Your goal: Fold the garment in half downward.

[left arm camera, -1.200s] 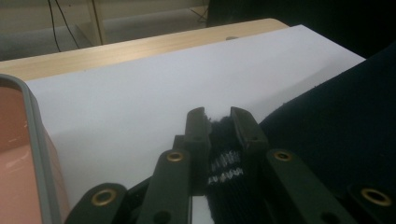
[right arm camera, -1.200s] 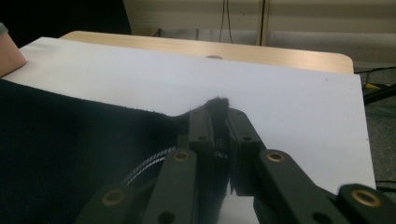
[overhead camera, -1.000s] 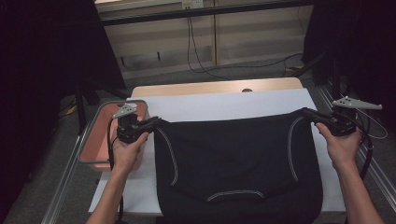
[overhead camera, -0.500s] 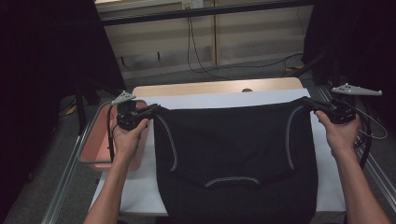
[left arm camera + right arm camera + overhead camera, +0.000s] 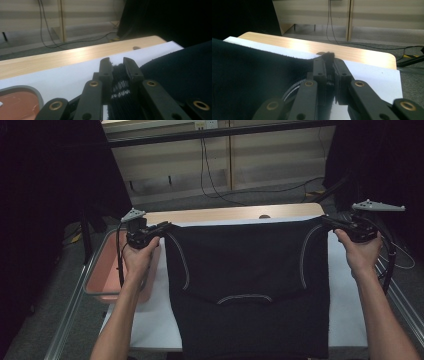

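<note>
A black garment (image 5: 247,285) with thin white piping hangs stretched between my two grippers above the white sheet (image 5: 155,310) on the table. My left gripper (image 5: 162,227) is shut on its left top corner. In the left gripper view the black knit fabric (image 5: 120,82) sits pinched between the jaws of my left gripper (image 5: 117,61). My right gripper (image 5: 327,222) is shut on the right top corner. The right gripper view shows a tuft of the black fabric (image 5: 327,55) poking out above the closed jaws of my right gripper (image 5: 327,60). The garment's lower part drapes over the table's near edge.
A reddish tray with a grey rim (image 5: 102,272) sits at the table's left side, under my left hand. The wooden table top (image 5: 225,213) shows beyond the white sheet. Cables (image 5: 210,175) run over the floor behind, and metal rails (image 5: 70,320) line the table's sides.
Both hands have lifted the garment's top edge and carried it farther from me. The cloth now hangs wider and flatter between the grippers.
</note>
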{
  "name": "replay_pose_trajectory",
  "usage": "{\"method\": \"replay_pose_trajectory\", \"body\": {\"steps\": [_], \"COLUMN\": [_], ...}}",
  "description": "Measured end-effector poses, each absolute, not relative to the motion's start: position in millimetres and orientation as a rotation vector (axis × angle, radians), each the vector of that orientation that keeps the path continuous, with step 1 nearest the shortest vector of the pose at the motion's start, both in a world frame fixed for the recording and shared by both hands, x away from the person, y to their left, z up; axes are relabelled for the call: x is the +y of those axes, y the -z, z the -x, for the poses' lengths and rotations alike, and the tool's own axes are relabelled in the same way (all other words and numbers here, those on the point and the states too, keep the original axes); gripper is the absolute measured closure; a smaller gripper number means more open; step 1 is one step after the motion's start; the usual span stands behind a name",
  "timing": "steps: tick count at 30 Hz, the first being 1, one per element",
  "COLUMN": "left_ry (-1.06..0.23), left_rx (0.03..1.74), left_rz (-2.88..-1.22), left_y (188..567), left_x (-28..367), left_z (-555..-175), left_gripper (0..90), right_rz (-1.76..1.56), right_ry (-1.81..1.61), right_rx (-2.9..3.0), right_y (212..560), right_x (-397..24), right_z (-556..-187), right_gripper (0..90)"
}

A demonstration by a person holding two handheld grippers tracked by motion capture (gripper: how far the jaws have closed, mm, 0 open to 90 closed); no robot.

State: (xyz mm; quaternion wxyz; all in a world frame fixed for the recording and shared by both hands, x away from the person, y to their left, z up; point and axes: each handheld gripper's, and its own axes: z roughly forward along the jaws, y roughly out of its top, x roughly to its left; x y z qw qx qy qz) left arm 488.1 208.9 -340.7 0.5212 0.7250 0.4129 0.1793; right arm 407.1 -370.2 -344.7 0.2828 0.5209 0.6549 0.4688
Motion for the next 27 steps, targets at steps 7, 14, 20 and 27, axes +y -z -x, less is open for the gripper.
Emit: {"method": "replay_pose_trajectory", "body": {"steps": [7,14,20,27], "left_ry": [-0.407,-0.462,-0.472,-0.49], "left_rx": [1.007,0.987,0.984,0.998], "left_rz": [-1.68,-1.713,-1.701,-1.697], "left_y": [336,328,321,319], "left_x": [210,202,199,201], "left_z": [-500,-508,-516,-524], "left_gripper": [78.7,78.7,78.7,78.7], "right_rz": [-1.4,-1.398,-1.403,-1.398], "right_ry": [-1.262,-1.219,-1.218,-1.219], "right_rx": [1.738,1.743,1.73,1.718], "right_y": [339,333,328,322], "right_x": [-373,-374,-375,-373], "right_z": [-416,-423,-430,-440], "right_gripper": [82.0,82.0,82.0,82.0]}}
